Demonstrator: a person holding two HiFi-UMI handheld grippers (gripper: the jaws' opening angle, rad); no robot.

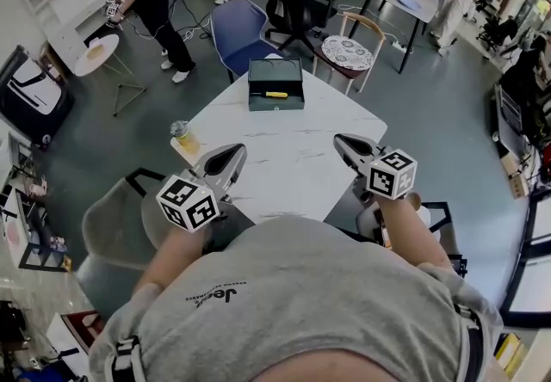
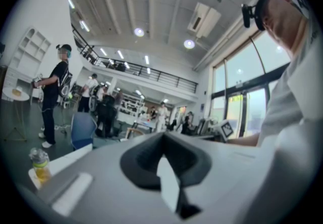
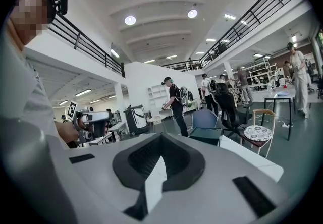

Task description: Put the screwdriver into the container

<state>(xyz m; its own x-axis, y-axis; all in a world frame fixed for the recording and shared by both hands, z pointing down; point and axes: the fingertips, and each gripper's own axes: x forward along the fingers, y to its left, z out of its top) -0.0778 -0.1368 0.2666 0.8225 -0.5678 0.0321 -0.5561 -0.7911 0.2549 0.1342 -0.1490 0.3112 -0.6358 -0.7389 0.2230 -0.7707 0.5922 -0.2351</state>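
A dark open container [image 1: 275, 83] stands at the far end of the white table [image 1: 284, 165]. A yellow-handled screwdriver [image 1: 275, 95] lies inside it. My left gripper [image 1: 237, 150] hovers over the near left of the table, shut and empty, well short of the container. My right gripper [image 1: 338, 141] is held over the near right edge, also shut with nothing in it. In the left gripper view the gripper [image 2: 162, 137] points up and away, jaws together. The right gripper view shows the gripper [image 3: 161, 137] closed, with the container [image 3: 207, 135] low beyond it.
A bottle of yellow drink [image 1: 182, 138] stands at the table's left edge. A blue chair [image 1: 241, 32] and a patterned-seat chair [image 1: 347, 53] sit behind the container. A person [image 1: 151, 2] stands at the far left, with others further back.
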